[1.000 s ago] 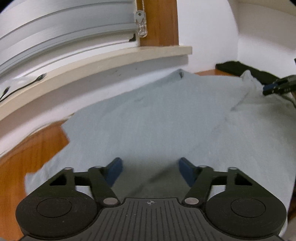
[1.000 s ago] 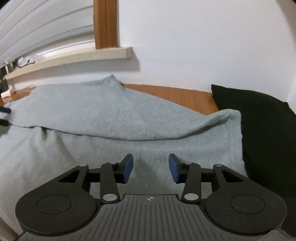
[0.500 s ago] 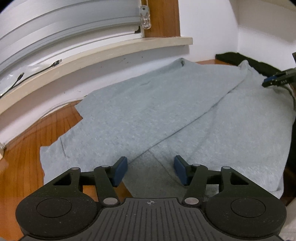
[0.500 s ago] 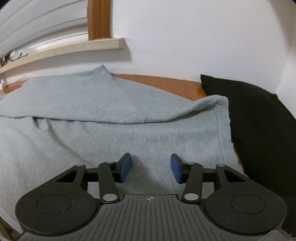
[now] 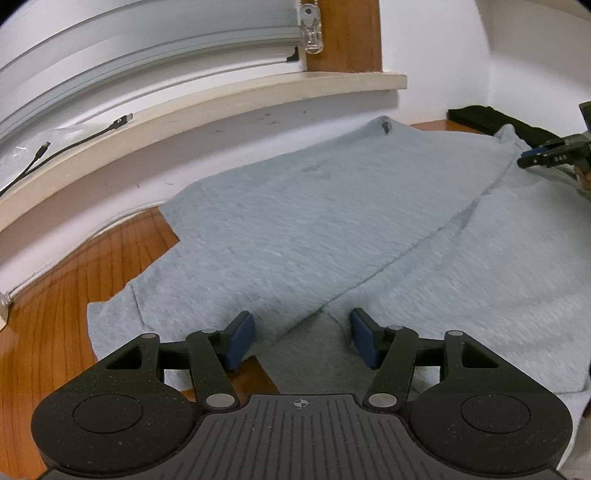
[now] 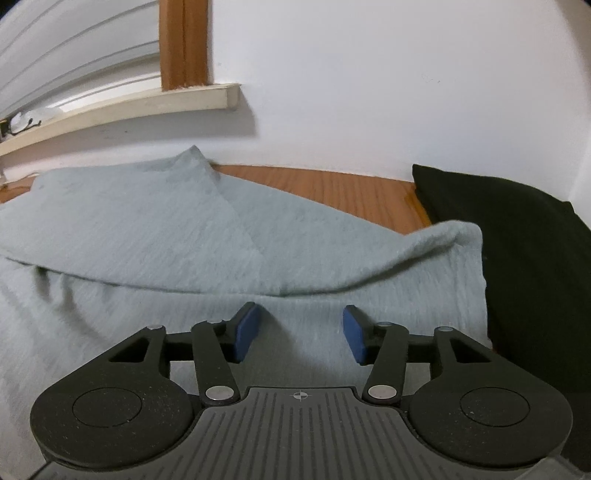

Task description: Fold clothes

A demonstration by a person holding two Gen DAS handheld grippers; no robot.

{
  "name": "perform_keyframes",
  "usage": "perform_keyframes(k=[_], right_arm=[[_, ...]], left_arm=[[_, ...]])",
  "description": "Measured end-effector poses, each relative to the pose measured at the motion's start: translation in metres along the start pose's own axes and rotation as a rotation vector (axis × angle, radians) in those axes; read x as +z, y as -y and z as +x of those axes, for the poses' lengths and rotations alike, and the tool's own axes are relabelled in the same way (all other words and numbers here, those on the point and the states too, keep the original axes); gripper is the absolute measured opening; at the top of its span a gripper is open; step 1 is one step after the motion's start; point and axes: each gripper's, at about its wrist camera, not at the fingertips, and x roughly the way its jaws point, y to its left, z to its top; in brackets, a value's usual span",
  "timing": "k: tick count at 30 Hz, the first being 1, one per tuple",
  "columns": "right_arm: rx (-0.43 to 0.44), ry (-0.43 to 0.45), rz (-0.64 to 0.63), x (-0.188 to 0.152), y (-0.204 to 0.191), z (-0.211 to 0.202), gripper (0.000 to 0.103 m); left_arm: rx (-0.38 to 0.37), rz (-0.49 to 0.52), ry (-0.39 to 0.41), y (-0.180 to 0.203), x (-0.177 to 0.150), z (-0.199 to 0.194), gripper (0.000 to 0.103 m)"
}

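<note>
Pale grey-blue knit garment (image 5: 332, 236) lies spread across most of a wooden table top (image 5: 55, 321), reaching back to the white wall below the window. One layer of it is folded over another, and the folded edge runs as a long diagonal line from near the left gripper toward the far right corner. In the right wrist view the same garment (image 6: 147, 229) shows a raised fold along its right end, where the cloth humps up just beside a black folded cloth (image 6: 517, 236). A strip of bare wood shows between the garment's far corner and that black cloth.

A cream window sill (image 5: 221, 107) runs along the wall behind the table, with white blind slats (image 5: 129, 48) above it and a brown wooden frame post (image 5: 351, 33) at the blind's end. A thin black cable (image 5: 74, 144) lies along the sill.

The left gripper (image 5: 301, 334) hovers low over the garment's near edge with its blue pads apart and nothing between them. The right gripper (image 6: 301, 332) sits over the garment's right part, likewise spread wide and empty; from the left wrist view its dark tip (image 5: 546, 158) shows at the far right edge, over the cloth.
</note>
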Motion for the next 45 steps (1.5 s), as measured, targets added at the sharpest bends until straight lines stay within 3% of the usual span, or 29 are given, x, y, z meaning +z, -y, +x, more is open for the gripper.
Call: perform_keyframes(k=[16, 24, 29, 32, 35, 38, 42, 45], right_arm=[[0.003, 0.032, 0.001, 0.043, -0.007, 0.061, 0.057], [0.018, 0.039, -0.009, 0.083, -0.014, 0.111, 0.06], [-0.056, 0.05, -0.05, 0.092, -0.024, 0.122, 0.076], [-0.088, 0.071, -0.064, 0.087, -0.03, 0.106, 0.076], [-0.045, 0.074, 0.011, 0.079, -0.024, 0.072, 0.076], [-0.057, 0.084, 0.001, 0.061, -0.014, 0.029, 0.076], [-0.136, 0.021, -0.022, 0.025, 0.008, -0.009, 0.075], [-0.177, -0.026, 0.002, -0.002, 0.03, -0.029, 0.06]], left_arm=[[0.02, -0.075, 0.022, -0.042, 0.007, 0.019, 0.068], [0.089, -0.091, 0.031, -0.065, 0.015, 0.033, 0.071], [0.109, -0.126, 0.013, -0.066, 0.019, 0.032, 0.074], [0.156, -0.11, 0.029, -0.053, 0.018, 0.019, 0.076], [0.158, -0.098, 0.074, -0.039, 0.019, 0.002, 0.079], [0.11, -0.11, 0.127, -0.024, 0.024, -0.01, 0.081], [0.022, -0.08, 0.147, 0.007, 0.035, -0.001, 0.082], [-0.036, -0.083, 0.141, 0.024, 0.036, 0.013, 0.085]])
